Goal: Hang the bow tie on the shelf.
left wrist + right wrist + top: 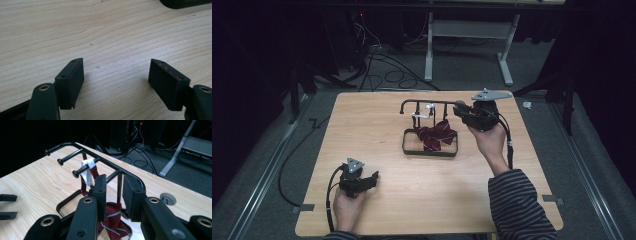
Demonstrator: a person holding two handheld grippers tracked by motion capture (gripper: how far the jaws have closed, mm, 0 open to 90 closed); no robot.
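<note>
My right gripper [113,195] sat at the black metal peg rack [430,105], jaws narrowly apart, pads clear of the peg between them. Maroon striped tie [435,135] hung by its white loop [87,170] from another peg, piled in the rack's base frame. Left gripper [116,80] rested wide open on the light wooden table [422,200], nothing held.

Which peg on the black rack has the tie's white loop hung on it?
The third peg counted from the rack's curved free end; the white loop drapes over it, while the two pegs beyond it are bare.
</note>
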